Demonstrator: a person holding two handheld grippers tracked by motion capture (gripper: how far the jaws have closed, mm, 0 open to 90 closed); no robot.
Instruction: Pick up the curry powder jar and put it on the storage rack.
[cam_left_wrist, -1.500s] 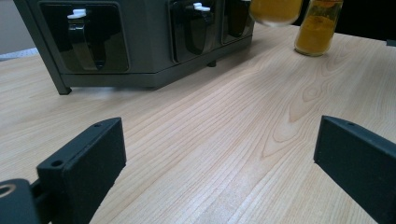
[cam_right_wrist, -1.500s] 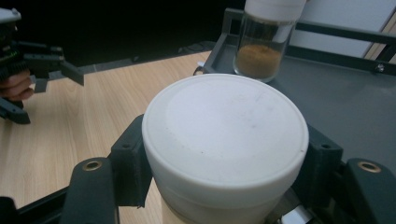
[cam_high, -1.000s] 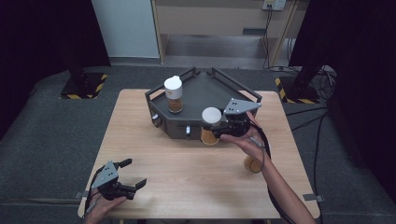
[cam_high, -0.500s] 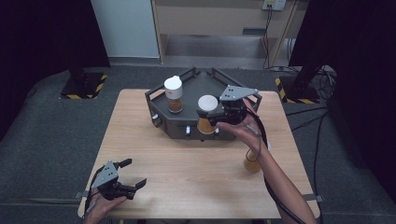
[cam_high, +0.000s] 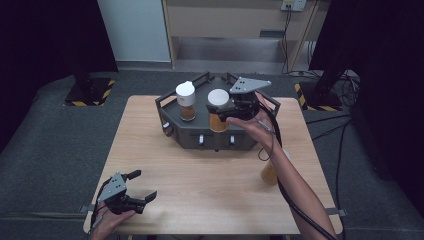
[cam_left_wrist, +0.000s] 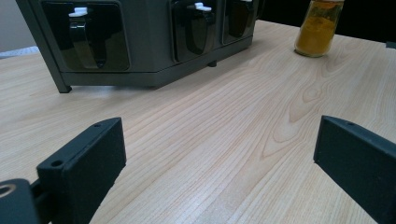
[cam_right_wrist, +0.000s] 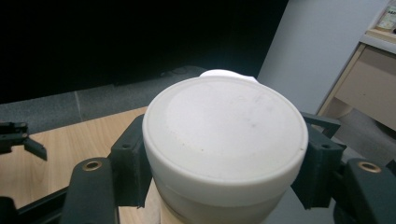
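**Jar lifted over the rack, one slot to fill**

Nearest you, at the lower left of the high view, your left gripper (cam_high: 136, 192) rests low over the tabletop (cam_high: 210, 185) with its fingers spread wide and nothing between them; it has not shifted from that spot in the last second. In the left gripper view the two black fingers (cam_left_wrist: 84, 158) frame bare wood, with the rack's front ahead.

Further in, at the lower right of the high view, a lidless jar of yellow spice (cam_high: 269, 172) stands on the tabletop, partly behind your right forearm.

At the centre of that view, your right gripper (cam_high: 222, 113) has its fingers clamped on the white-lidded jar (cam_high: 218, 111), gripping just under the lid. A second ago this jar was lower and nearer the rack's front right; now it is higher and further left, over the grey spice rack (cam_high: 215, 135). In the right gripper view the white lid (cam_right_wrist: 224, 135) sits tight between both fingers.

Beyond it, in the rack's back left, a second white-lidded jar (cam_high: 185, 101) already stands seated.

Judging by this, you are carrying the jar to a free slot beside the seated one; next comes lowering it straight in.
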